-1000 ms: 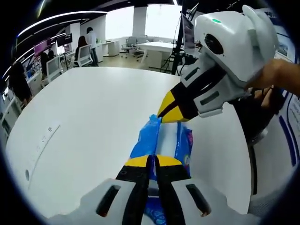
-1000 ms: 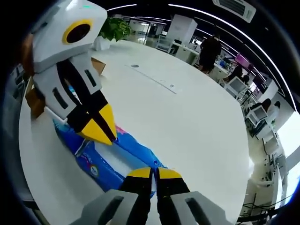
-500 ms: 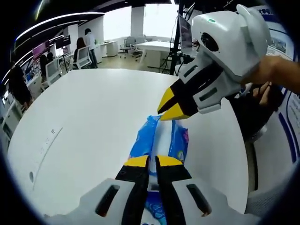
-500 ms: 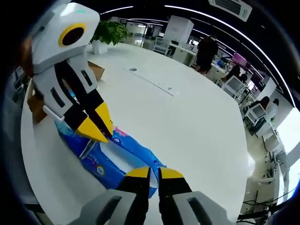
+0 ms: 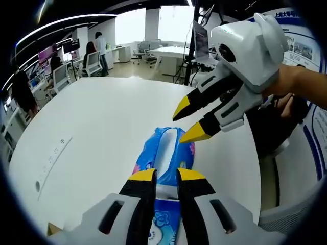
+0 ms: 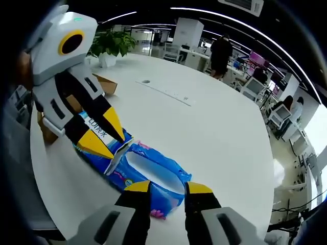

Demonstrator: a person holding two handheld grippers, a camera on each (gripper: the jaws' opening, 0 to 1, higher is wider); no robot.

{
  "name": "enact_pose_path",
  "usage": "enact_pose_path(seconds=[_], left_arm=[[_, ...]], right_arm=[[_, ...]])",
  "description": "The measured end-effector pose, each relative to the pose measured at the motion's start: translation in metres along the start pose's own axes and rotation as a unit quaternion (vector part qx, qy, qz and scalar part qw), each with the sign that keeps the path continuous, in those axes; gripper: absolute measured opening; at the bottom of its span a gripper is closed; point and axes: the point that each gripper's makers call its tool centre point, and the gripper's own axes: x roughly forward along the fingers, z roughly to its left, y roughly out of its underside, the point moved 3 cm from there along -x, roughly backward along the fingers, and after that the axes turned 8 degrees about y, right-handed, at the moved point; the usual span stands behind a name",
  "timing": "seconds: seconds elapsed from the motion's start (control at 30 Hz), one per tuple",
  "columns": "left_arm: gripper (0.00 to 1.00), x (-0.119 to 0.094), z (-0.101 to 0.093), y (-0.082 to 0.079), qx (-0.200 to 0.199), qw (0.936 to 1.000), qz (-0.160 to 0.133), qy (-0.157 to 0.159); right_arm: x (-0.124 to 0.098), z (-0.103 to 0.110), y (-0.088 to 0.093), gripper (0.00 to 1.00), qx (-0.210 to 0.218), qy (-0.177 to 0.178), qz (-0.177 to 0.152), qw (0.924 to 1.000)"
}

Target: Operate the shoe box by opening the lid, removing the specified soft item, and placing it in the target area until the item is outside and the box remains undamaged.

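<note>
L gripper [image 5: 166, 174] rises at bottom centre of the left gripper view, yellow tips parted w/ a narrow gap, nothing pinched between them; the blue pack [image 5: 164, 158] shows through the gap and runs up from the tips to mid-frame; it lies flat on the white table [image 5: 97, 127], white strip along its middle, cartoon print near the bottom edge. R gripper [image 5: 193, 120] comes in from upper right of that view, jaws spread apart, lower tip just at the pack's far end, upper tip above it and clear; a hand [image 5: 299, 87] holds its white body at right edge.

In the right gripper view the R gripper [image 6: 168, 187] stands at bottom centre, tips released and apart, the pack's near end [image 6: 166, 191] between and just past them; can't tell if they touch it. Pack [image 6: 138, 168] stretches from centre-bottom toward mid-left. L gripper [image 6: 110, 139] comes in from upper left, jaws apart, a pale flap of the pack at its lower tip; whether it's nipped, can't tell. Behind it, at left edge, a brown cardboard box [image 6: 102, 84] sits on the table [image 6: 204, 127], partly hidden; a potted plant [image 6: 110, 46] farther back at upper left.

Bkgd: office desks, chairs, people standing at top of both views.
</note>
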Motion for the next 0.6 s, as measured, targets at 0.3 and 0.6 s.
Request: enact_pose_path(seconds=[0.3, 0.6], left_arm=[[0.27, -0.026, -0.019, -0.002, 0.002, 0.9998, -0.021, 0.000], [0.43, -0.060, -0.028, -0.002, -0.007, 0.9988, -0.047, -0.008]], right_arm=[[-0.017, 0.014, -0.007, 0.39, 0.023, -0.007, -0.019, 0.9995], [-0.028, 0.032, -0.007, 0.54, 0.022, -0.019, -0.022, 0.9993]])
